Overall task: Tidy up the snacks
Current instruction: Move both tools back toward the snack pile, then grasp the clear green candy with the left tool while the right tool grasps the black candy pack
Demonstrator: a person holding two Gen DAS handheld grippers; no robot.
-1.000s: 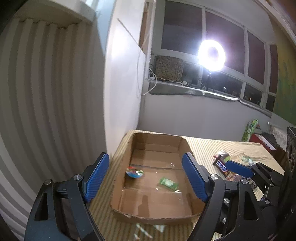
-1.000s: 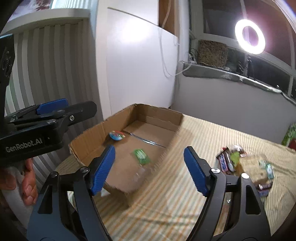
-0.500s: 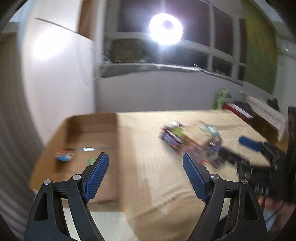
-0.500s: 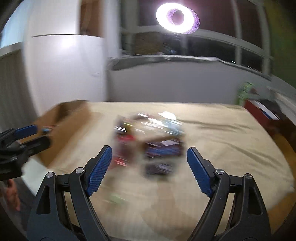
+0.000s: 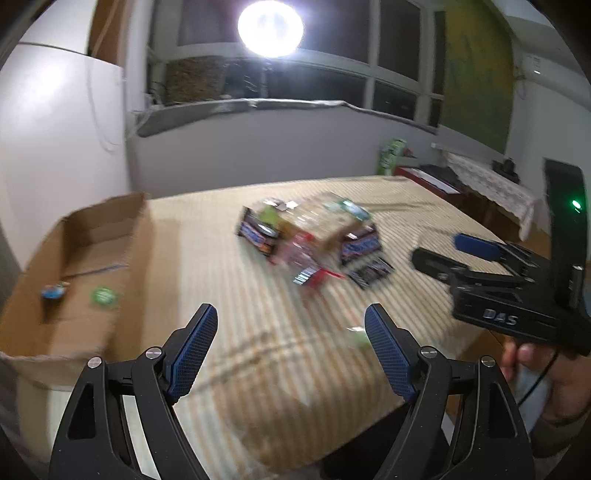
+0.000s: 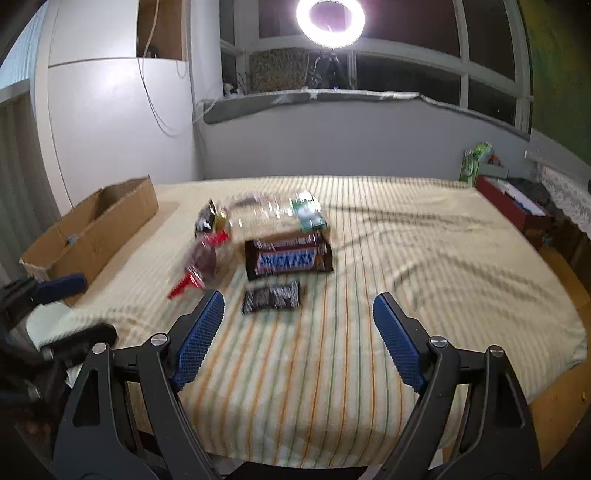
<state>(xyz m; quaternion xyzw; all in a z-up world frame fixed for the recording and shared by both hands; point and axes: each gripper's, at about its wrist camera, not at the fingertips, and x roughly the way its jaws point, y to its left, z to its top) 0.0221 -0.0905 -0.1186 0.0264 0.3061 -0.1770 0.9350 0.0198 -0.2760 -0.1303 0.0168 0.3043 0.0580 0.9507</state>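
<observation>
A heap of wrapped snacks (image 6: 266, 236) lies mid-table on a striped cloth, with a Snickers pack (image 6: 288, 258) and a small dark bar (image 6: 271, 301) at its near side. The same snack heap (image 5: 314, 240) is blurred in the left wrist view. A shallow cardboard box (image 5: 74, 266) at the left holds a blue sweet (image 5: 53, 291) and a green packet (image 5: 103, 297). My left gripper (image 5: 291, 350) is open and empty, short of the heap. My right gripper (image 6: 299, 339) hangs open, nothing between its pads, just before the dark bar.
The cardboard box (image 6: 92, 232) lies along the table's left edge. A small pale green item (image 5: 358, 334) lies by my left gripper's right finger. A red case (image 6: 517, 210) and a green carton (image 6: 474, 162) stand at the far right. A ring light (image 6: 330, 18) glares from the window sill.
Both views have swung from the cardboard box rightward to the snack heap and dipped lower. Both grippers stayed open and empty.
</observation>
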